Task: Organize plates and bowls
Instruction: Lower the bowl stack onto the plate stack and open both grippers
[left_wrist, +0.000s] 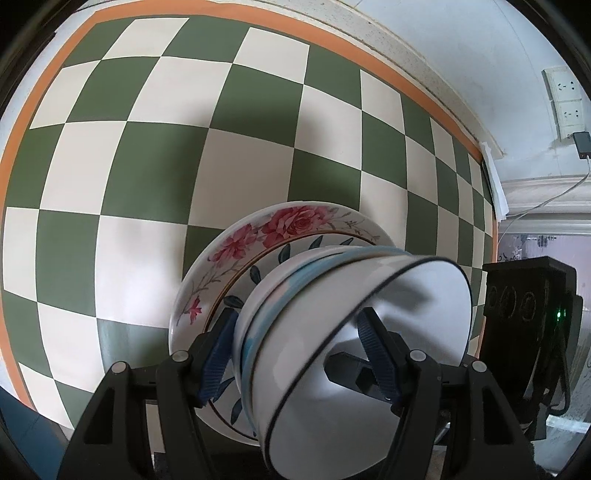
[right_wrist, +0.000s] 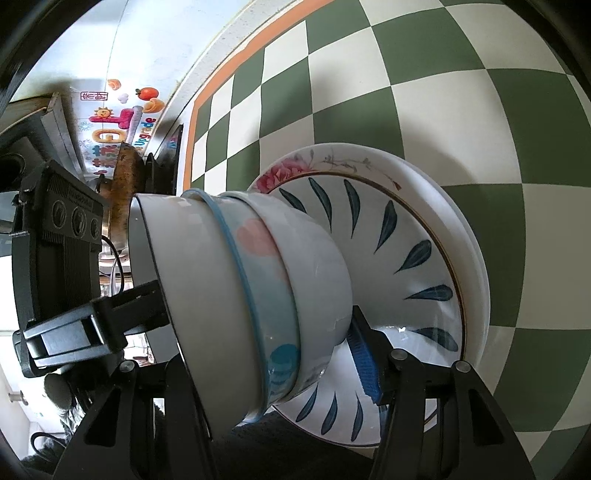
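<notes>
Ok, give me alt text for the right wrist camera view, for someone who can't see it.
Three nested bowls sit in a leaf-patterned plate stacked on a rose-patterned plate, seen close up between the right gripper fingers, above a green and cream checkered tablecloth. The left gripper reaches in at the left, touching the top bowl's rim.

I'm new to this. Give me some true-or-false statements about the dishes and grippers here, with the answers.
1. The bowls are nested in one another. True.
2. The bowls sit on bare tablecloth. False: they sit on the leaf plate, which lies on the rose plate.
3. The tablecloth is red and white. False: green and white, with an orange border.
4. The left gripper has one finger inside the top bowl. True.
5. The right gripper is far from the stack. False: its fingers straddle the bowls.
</notes>
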